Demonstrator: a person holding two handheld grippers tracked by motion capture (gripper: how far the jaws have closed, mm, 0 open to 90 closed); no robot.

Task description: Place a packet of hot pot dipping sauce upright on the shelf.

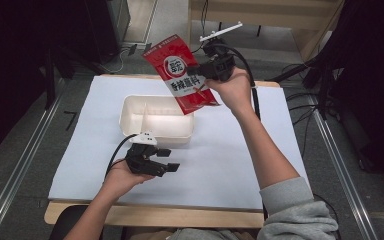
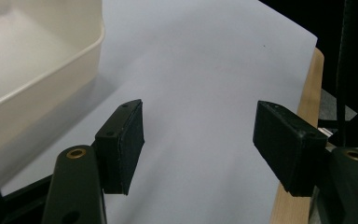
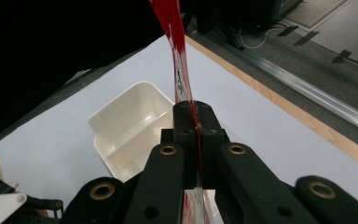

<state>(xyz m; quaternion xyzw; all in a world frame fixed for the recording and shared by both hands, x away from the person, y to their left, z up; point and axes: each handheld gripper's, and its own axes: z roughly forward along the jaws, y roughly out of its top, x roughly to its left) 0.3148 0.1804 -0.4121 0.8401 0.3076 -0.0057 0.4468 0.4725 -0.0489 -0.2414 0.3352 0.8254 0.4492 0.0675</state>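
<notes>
While the right gripper (image 1: 200,71) pinches the red packet (image 1: 182,72) by 1 edge above the far side of the white tray (image 1: 156,131), the high view suggests the main risk: the pouch is a slick, glossy film held only at its side, so it could slide out of the pads or swing and land on the white paper sheet (image 1: 230,160) instead of in a compartment. Its printed face tilts toward the camera, corner down, near the tray's far right rim. The left gripper (image 1: 167,160) hovers low at the tray's near side, jaws spread and holding nothing; if the packet hits the light plastic tray off-centre, nothing steadies it and it may skid on the smooth paper.

From the left gripper view, the 2 matte black pads (image 2: 131,140) stand well apart over bare paper, with the tray's rounded cream wall (image 2: 60,70) at the left and the wooden worktop edge (image 2: 307,116) at the right.

From the right gripper view, the jaws are pressed together on the packet (image 3: 179,70), seen edge-on as a thin, slightly bowed red strip rising from the pads. Below lies the tray (image 3: 121,121), a rounded-corner rectangle with 1 divider splitting it into 2 compartments. Such a thin grip margin could let the film creep loose.
</notes>
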